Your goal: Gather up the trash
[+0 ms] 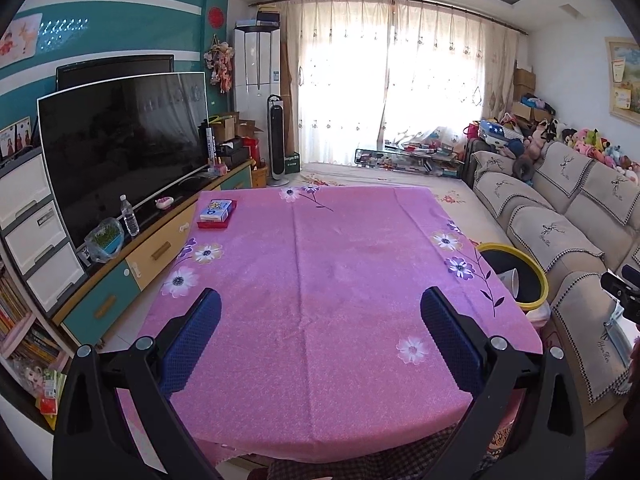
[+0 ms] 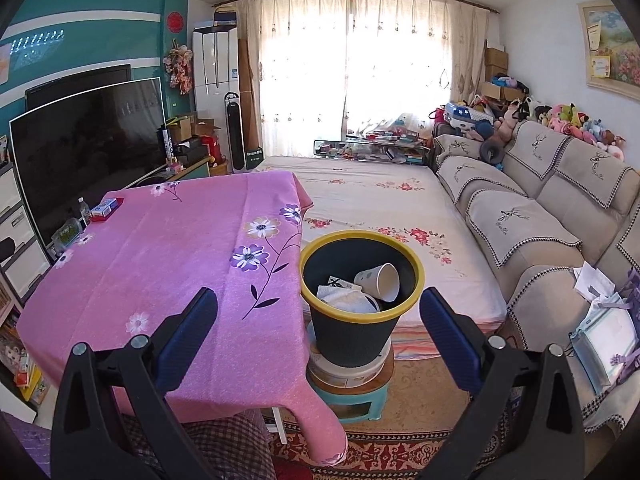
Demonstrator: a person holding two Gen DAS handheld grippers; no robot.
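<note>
The bench (image 1: 320, 280), draped in a pink floral cloth, fills my left view; nothing loose lies on it except a small box (image 1: 216, 210) at the far left corner. The bin (image 2: 360, 300), dark with a yellow rim, stands just beside the bench's right edge on a stack of a pale tub and a stool. Inside it lie the collected trash: a paper cup (image 2: 380, 280) on its side, crumpled white paper (image 2: 346, 300) and a printed wrapper. My left tool (image 1: 320, 308) stands wide with nothing between its pads, over the bench centre. My right tool (image 2: 318, 308) is likewise wide and empty, aimed at the bin mouth. Risk, in my judgement: the bin sits high on a narrow stack, so a knock from the right tool could tip it and spill the contents. I could also mistake the box for trash. The bin's bottom and the bench's near edge are hidden behind the tools.
</note>
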